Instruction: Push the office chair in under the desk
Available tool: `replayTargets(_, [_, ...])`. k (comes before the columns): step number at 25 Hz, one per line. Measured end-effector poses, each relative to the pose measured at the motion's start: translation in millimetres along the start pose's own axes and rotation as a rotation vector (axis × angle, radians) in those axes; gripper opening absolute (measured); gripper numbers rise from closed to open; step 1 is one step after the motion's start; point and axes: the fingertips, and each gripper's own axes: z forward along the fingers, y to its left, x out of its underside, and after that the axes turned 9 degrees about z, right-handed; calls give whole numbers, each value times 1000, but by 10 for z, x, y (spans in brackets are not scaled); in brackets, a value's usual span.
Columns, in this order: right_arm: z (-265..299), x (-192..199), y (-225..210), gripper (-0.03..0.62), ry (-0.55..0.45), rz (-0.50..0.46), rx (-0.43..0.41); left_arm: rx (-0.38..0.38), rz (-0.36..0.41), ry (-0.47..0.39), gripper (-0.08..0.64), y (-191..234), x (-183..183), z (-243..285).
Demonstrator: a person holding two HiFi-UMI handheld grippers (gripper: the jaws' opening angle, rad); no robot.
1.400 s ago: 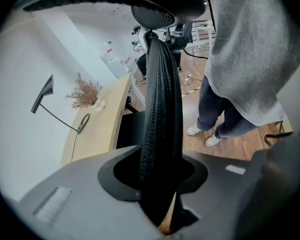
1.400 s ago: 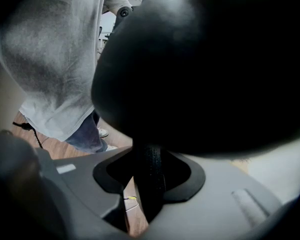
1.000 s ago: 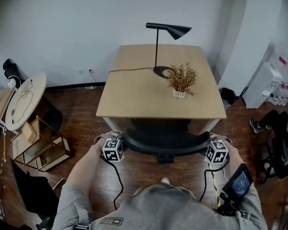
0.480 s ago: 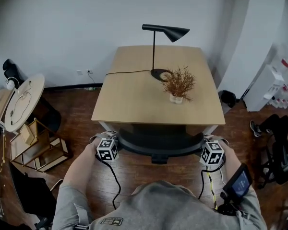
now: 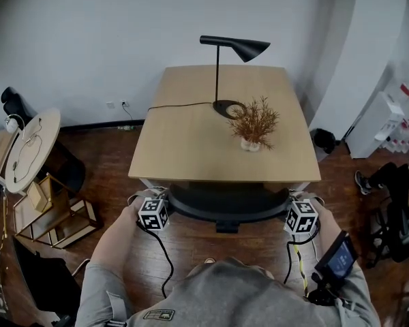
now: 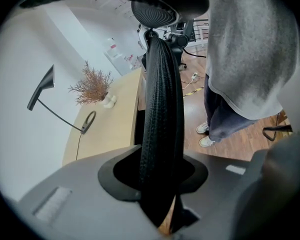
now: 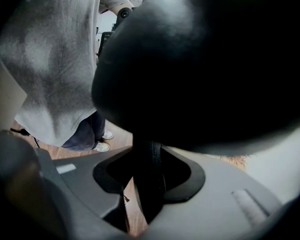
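"Why does the person take the office chair (image 5: 228,206) with both tools, one at each end?"

"So it rolls straight, I'd say. The left tool (image 5: 161,204) is clenched on the left edge of the backrest (image 6: 162,99), and the right tool (image 5: 294,208) on the right edge. The black mesh rim is pinched between the jaws of each. A push from one side only would swing the chair round."

"And why do both tools point steeply down?"

"They bite the rim from above and behind, with the person standing right behind the chair, so the push goes toward the table (image 5: 191,148)."

"Where is the chair now?"

"Its seat is under the table's near edge, out of sight. The curved backrest sits just beside that edge, roughly centred along it. The tools are on its two outer ends, just short of the tabletop."

"Much left to do?"

"Little, I judge. The desk lamp (image 5: 235,44) and the dried plant (image 5: 253,122) stand well back on top, clear of any knock."
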Motion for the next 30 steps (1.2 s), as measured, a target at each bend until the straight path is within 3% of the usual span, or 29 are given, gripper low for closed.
replayTargets(21, [152, -70, -330, 156, -3, 23, -2, 4, 20, 0, 121, 340, 213, 120])
replayTargets(30, [203, -94, -396, 161, -20, 41, -43, 16, 48, -1, 123, 401, 281, 151])
